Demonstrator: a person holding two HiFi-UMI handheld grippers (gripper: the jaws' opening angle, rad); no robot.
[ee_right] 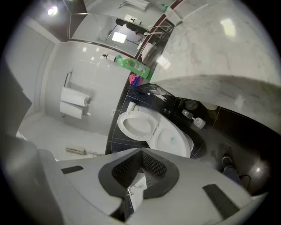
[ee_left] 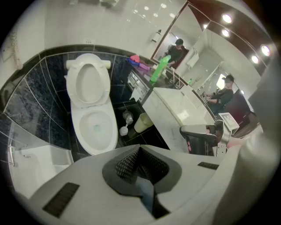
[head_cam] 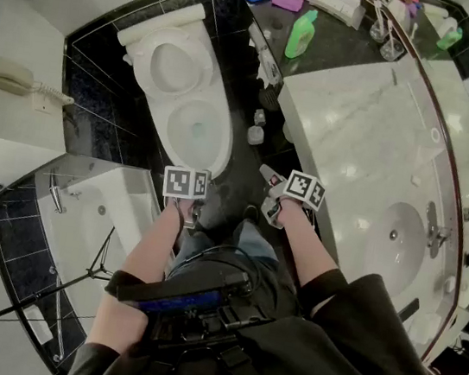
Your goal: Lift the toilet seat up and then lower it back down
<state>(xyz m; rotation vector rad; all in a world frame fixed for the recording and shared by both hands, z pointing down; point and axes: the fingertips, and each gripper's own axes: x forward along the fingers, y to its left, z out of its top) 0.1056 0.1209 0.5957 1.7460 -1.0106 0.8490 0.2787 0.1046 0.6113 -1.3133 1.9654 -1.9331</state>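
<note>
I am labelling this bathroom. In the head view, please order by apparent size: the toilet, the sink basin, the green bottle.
Largest to smallest:
1. toilet
2. sink basin
3. green bottle, though it seems farther away

Inspection finds no legible text, brand, number or sign in any view. The marker cube (head_cam: 185, 183) on the left gripper (head_cam: 191, 213) and the marker cube (head_cam: 304, 188) on the right gripper (head_cam: 270, 195) carry black-and-white coded squares only, no letters. Any print on the green bottle (head_cam: 302, 33) is too small to read.
</note>
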